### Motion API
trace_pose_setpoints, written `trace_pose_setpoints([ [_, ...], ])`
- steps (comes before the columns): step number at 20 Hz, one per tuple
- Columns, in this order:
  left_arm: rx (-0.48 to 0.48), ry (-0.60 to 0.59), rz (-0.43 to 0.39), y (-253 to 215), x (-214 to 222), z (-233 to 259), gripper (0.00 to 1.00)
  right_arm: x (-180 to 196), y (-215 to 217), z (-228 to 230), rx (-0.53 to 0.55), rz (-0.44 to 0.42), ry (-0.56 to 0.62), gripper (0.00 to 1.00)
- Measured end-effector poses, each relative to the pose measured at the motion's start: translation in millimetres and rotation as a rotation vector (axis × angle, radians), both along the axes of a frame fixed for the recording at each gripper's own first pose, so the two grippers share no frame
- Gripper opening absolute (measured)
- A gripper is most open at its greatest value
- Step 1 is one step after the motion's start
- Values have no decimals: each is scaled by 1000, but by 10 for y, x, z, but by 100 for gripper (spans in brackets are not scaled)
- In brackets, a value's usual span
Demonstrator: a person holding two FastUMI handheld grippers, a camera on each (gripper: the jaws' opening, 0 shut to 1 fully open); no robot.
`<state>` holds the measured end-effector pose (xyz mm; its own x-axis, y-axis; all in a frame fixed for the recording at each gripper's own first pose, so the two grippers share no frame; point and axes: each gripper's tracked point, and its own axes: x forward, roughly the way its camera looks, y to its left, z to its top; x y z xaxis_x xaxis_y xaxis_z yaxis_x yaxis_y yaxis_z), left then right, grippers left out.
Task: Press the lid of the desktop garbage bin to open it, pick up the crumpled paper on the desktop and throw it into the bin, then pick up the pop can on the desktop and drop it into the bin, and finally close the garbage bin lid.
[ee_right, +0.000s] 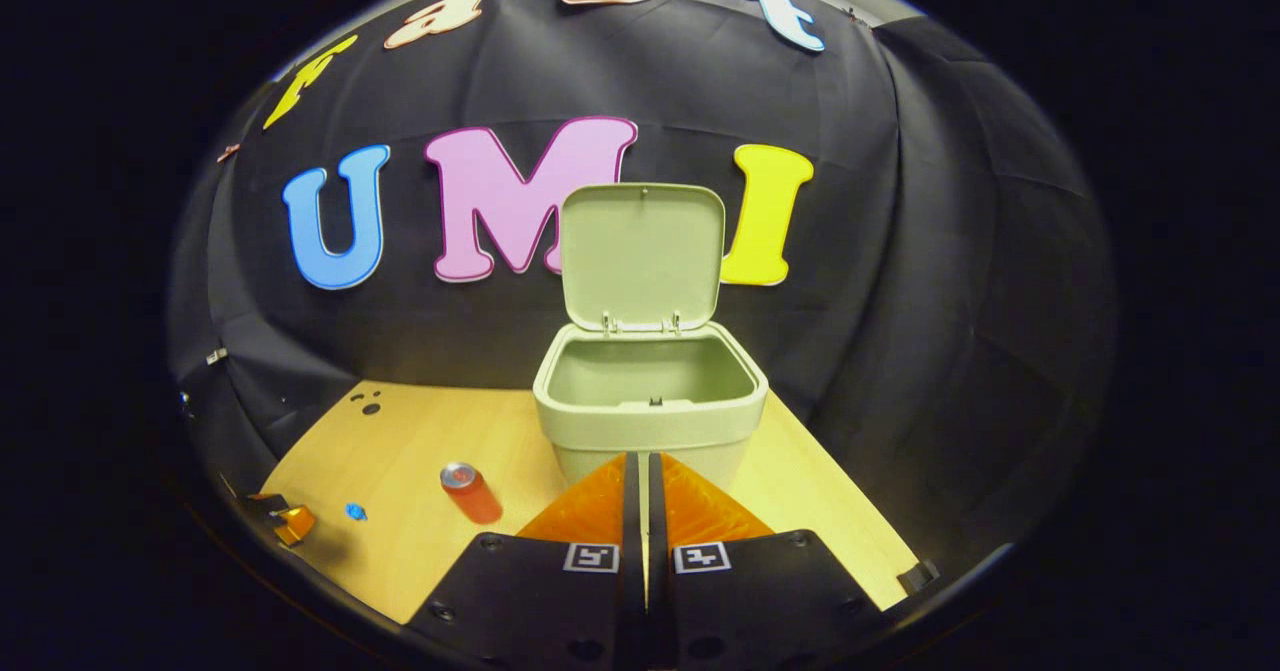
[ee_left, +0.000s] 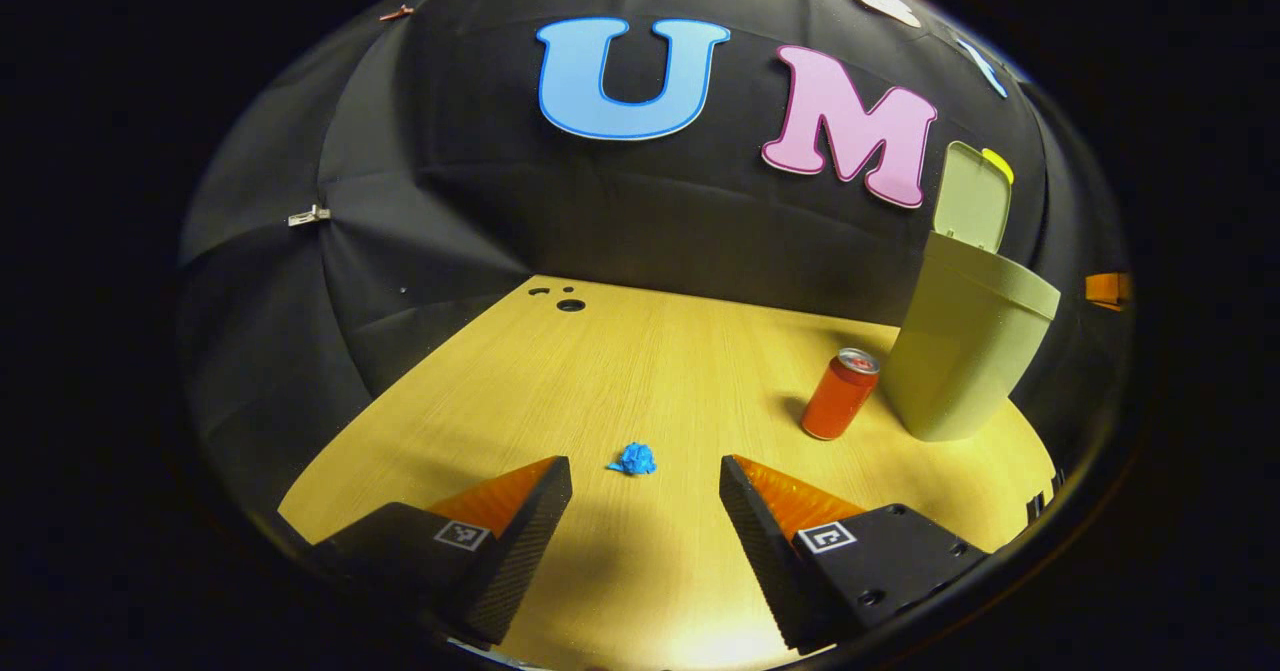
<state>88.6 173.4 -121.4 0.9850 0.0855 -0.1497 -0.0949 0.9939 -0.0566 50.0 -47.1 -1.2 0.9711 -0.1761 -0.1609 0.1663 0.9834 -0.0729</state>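
Both claws hang above the wooden surface (ee_left: 640, 371) with nothing in them. Left claw (ee_left: 646, 476) is released, its two fingers spread wide apart, and in the left gripper view the small blue crumpled paper (ee_left: 633, 459) lies on the surface just past the gap between the fingertips, touching neither. Farther off and to the right in that view stands the orange pop can (ee_left: 840, 394), upright with its silver top showing, just beside the pale green garbage bin (ee_left: 968, 351), which sits at the far right of the surface near the black cloth wall (ee_left: 420, 211). A few dark round holes (ee_left: 570, 304) mark the far edge of the surface.

Right claw (ee_right: 641, 471) is clenched, its fingers drawn together with only a thin slit between them and nothing gripped. In the right gripper view it points straight at the front of the garbage bin (ee_right: 650, 421), close to it. The bin's lid (ee_right: 643, 256) stands raised, hinged at the back rim and leaning up against the wall, so the hollow inside shows from above; nothing can be made out in it. To the left of the bin the pop can (ee_right: 470, 491) stands upright, with the crumpled paper (ee_right: 354, 511) farther left, and the left claw (ee_right: 285, 521) shows small at the left edge, near the paper.
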Motion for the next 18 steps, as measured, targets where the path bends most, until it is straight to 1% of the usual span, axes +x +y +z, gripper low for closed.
trace_pose_setpoints([
  [3, -10, 25, 18, 84, 205, -143, 96, -148, -45, -237, 8, -12, 56, 8],
  [4, -20, 39, 23, 101, 275, -195, 96, -205, -66, -325, 14, -20, 81, 15],
  [5, -27, 48, 24, 100, 333, -247, 96, -253, -87, -403, 21, -27, 99, 20],
  [6, -29, 57, 23, 101, 411, -275, 96, -307, -91, -452, 32, -32, 113, 33],
  [7, -24, 69, 20, 107, 488, -330, 96, -344, -95, -494, 42, -36, 124, 40],
  [8, -11, 81, 21, 113, 550, -367, 96, -383, -99, -531, 49, -39, 131, 56],
  [9, 2, 93, 21, 127, 622, -414, 96, -442, -109, -571, 52, -42, 139, 65],
  [10, 7, 104, 21, 134, 682, -451, 96, -483, -125, -613, 52, -48, 150, 82],
  [11, 2, 113, 25, 137, 723, -487, 96, -532, -139, -653, 52, -53, 163, 88],
  [12, -8, 118, 31, 143, 771, -510, 96, -569, -157, -688, 54, -64, 175, 96],
  [14, -25, 137, 43, 173, 876, -581, 96, -649, -172, -756, 66, -79, 198, 99],
  [18, -12, 163, 46, 178, 1039, -689, 96, -775, -153, -903, 61, -87, 247, 99],
])
